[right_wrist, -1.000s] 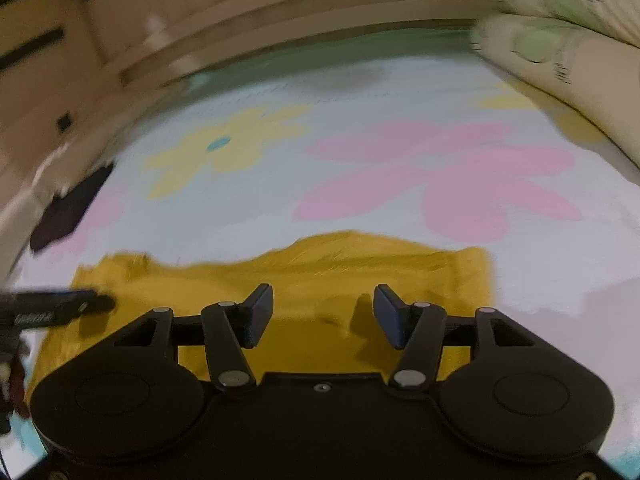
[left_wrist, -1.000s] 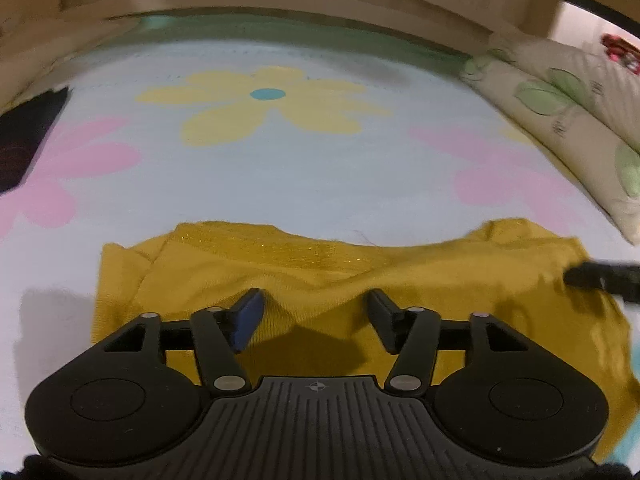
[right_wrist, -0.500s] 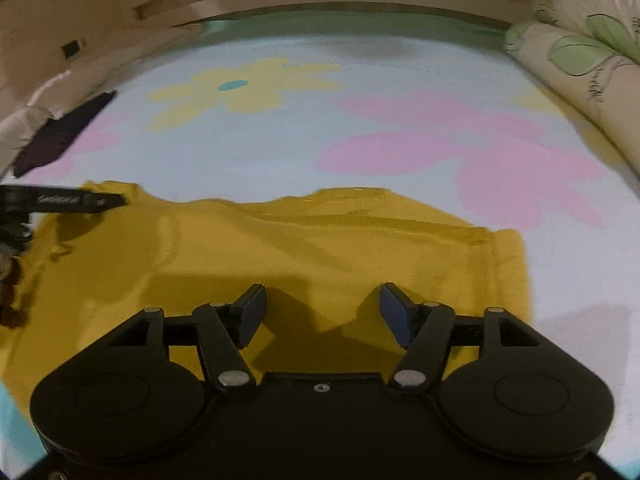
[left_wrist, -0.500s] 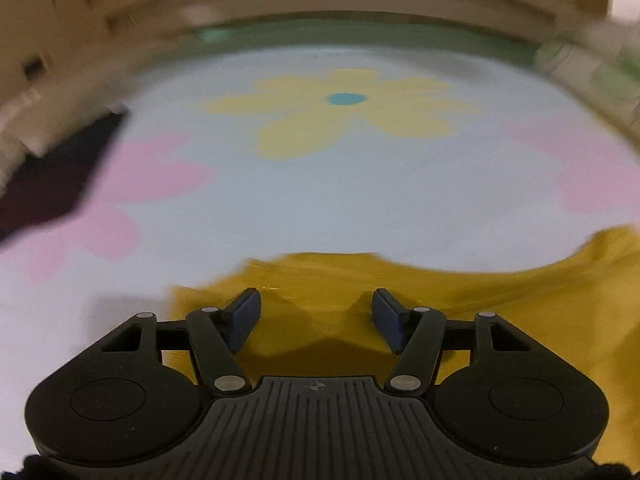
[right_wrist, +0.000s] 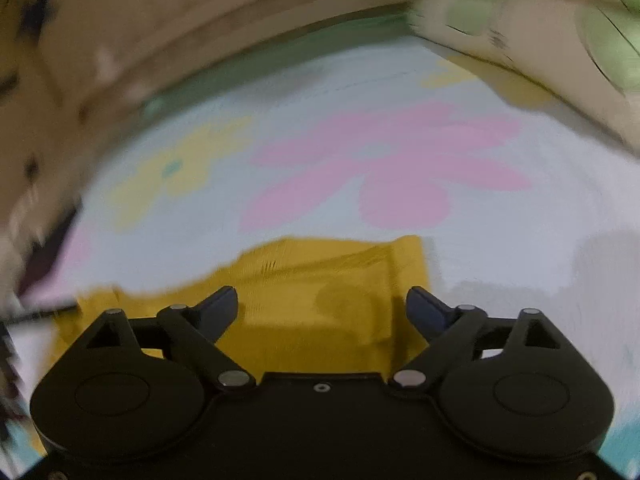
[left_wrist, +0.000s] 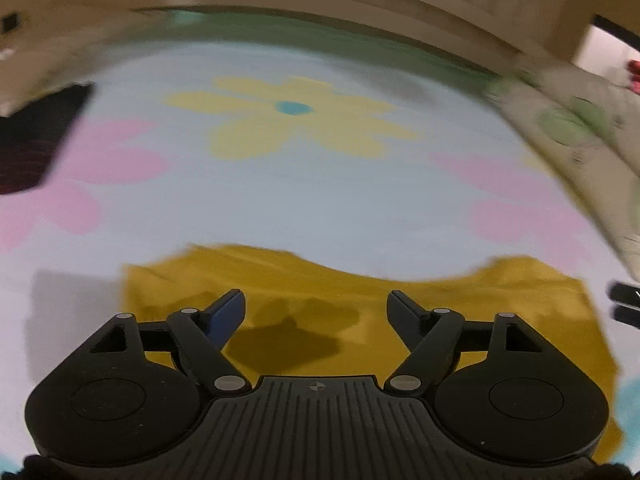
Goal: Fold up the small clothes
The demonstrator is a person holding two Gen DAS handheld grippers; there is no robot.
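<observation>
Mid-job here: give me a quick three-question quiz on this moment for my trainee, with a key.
1. True or false: the left hand-held gripper is clamped on the mustard-yellow garment.
2. Multiple choice: the garment lies on A) a wooden floor, B) a flower-print bed sheet, C) a pillow.
3. Fill in: in the left wrist view, the flower straight ahead on the sheet has yellow petals and a ____ centre.

Key
1. False: its jaws stand apart above the cloth, as do those of the right hand-held gripper.
2. B
3. blue
</observation>
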